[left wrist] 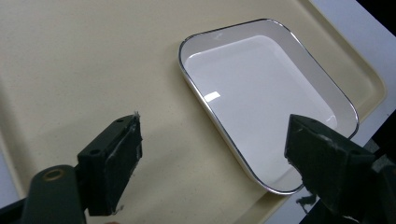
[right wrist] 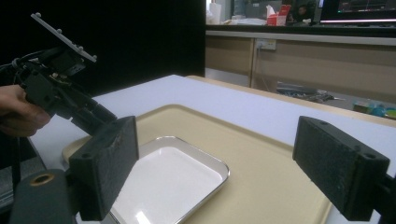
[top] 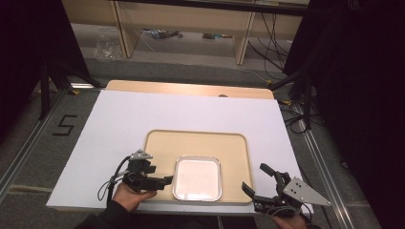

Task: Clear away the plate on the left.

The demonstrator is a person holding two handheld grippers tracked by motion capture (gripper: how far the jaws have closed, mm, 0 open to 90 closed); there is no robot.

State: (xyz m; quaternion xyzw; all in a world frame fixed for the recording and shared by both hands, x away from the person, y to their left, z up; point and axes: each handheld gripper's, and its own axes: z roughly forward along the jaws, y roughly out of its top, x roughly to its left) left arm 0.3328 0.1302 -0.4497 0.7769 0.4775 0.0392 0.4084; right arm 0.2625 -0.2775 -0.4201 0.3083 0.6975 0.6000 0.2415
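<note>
The left gripper [left wrist: 215, 163] fills the foreground of its own view, its two black jaws standing wide apart with nothing between the pads; they hang above the near edge of a white rectangular dish [left wrist: 266, 100]. No earlier moment is needed to see that the dish is free: neither pad touches its rim.

The dish, white inside with a thin metal-looking rim and rounded corners, is empty. It sits flat on a beige tray [left wrist: 84, 70], in the near part of the tray and slightly right of its middle as the high view shows it [top: 197, 178]. Its near rim lies close to the tray's near lip.

In the high view the left gripper [top: 167, 180] is held low at the tray's near left side, just beside the dish's left rim, pointing toward it. The person's left hand [top: 130, 194] grips it from below.

The right gripper [top: 253, 179] waits off the tray's near right corner, its jaws likewise spread wide and holding nothing. In the right gripper view its pads frame the dish [right wrist: 173, 179] and the tray [right wrist: 261, 172], with the left gripper [right wrist: 100, 114] beyond, over the tray's far edge.

The tray [top: 200, 143] rests on a white board [top: 143, 114] that covers a wooden table [top: 191, 88].
</note>
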